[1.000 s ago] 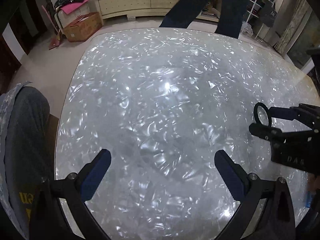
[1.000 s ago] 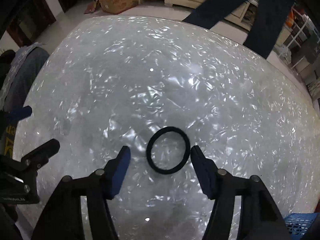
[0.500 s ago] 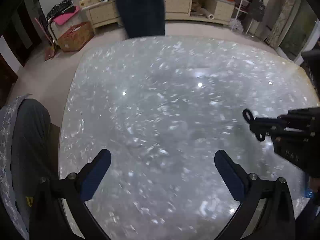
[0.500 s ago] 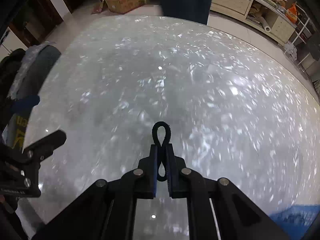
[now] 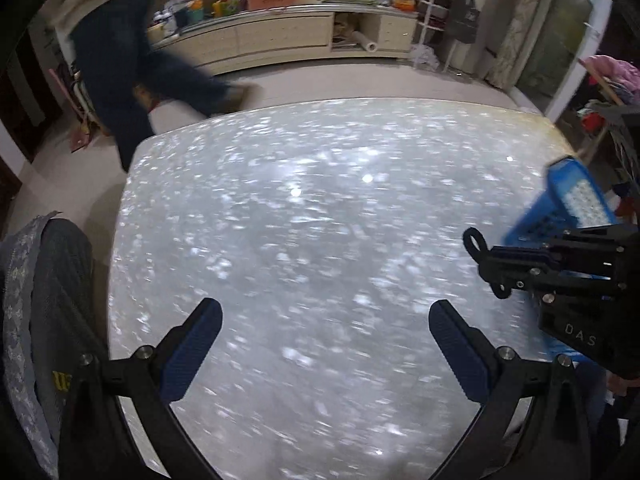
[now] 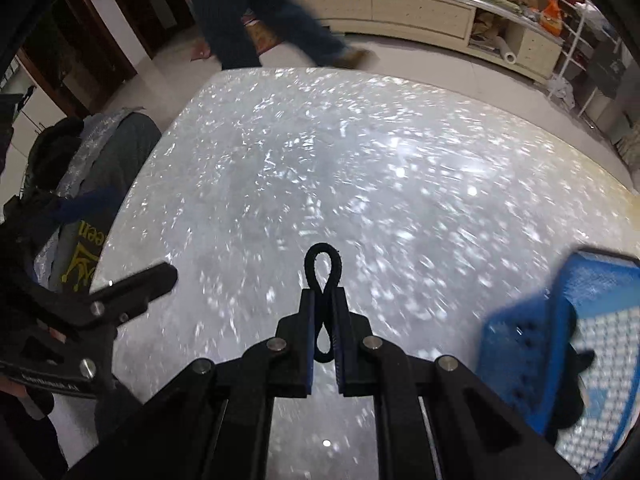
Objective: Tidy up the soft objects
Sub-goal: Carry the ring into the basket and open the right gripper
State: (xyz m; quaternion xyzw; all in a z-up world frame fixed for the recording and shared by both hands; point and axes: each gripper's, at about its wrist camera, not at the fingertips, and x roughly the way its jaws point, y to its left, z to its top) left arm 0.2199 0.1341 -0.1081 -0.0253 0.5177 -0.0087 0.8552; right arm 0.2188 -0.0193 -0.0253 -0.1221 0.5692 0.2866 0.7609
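Observation:
My right gripper [image 6: 323, 294] is shut on a black hair tie [image 6: 322, 261], squeezed into a figure eight whose loop sticks out past the fingertips. It hangs above the glossy white table [image 6: 360, 168]. The left wrist view shows the same right gripper [image 5: 486, 258] from the side at the right, with the hair tie [image 5: 473, 239] at its tip. My left gripper [image 5: 326, 338] stands wide open over the table with nothing between its blue pads. A blue perforated basket [image 6: 560, 344] sits at the table's right; its basket wall [image 5: 568, 204] shows behind the right gripper.
A person's legs in dark trousers [image 6: 240, 12] walk past the table's far edge. A chair with grey clothing [image 5: 48, 288] stands at the left. A long cream cabinet [image 5: 280, 36] with clutter lines the far wall.
The right gripper closed on the hair tie, pinching the ring flat, and lifted it off the table. Both grippers rose and the basket came into view. The person behind walked left.

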